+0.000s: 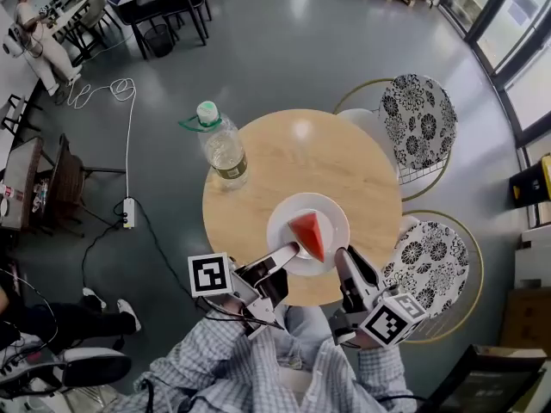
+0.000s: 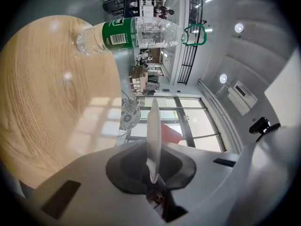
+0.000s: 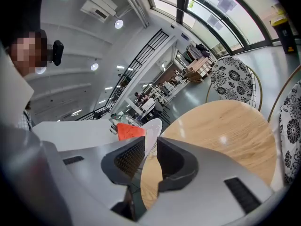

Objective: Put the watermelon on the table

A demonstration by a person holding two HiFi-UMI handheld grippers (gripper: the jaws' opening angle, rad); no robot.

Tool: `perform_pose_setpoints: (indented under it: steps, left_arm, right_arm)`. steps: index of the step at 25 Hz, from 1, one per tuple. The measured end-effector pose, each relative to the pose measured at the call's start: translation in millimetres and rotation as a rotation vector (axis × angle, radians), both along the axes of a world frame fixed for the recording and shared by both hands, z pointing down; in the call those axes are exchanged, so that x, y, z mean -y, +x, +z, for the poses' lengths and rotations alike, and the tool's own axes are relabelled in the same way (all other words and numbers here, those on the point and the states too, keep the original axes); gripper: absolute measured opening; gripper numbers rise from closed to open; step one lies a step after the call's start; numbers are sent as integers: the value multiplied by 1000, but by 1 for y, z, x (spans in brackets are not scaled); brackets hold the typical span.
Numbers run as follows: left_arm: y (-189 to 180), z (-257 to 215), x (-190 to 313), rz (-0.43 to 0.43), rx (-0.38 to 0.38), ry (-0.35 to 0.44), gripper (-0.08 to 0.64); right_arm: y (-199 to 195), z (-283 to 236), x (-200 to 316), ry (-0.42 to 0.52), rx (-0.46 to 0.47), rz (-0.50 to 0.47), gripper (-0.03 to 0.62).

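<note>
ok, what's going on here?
A person carries a plate with watermelon on it, using both grippers. The left gripper is shut on the plate's near-left rim and the right gripper grips its right rim. The plate is over the near edge of the table, and a bottle stands farther back. I can't tell whether the plate has touched down.
</note>
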State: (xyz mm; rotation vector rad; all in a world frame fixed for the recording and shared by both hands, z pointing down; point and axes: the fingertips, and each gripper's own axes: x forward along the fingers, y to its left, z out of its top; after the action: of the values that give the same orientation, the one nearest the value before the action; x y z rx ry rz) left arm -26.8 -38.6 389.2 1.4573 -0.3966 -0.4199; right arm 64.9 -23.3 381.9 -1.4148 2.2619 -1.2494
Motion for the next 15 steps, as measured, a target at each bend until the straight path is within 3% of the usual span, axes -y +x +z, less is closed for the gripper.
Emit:
perform_pose_setpoints:
  steps: [7,15]
  left_arm:
    - [4,15,25,7,8,-13,31]
    - [26,27,60,-10,26,-11,31]
  right_arm:
    - [5,15,24,-24,-13,16,77]
    - [26,31,61,-43,-21,-31,77]
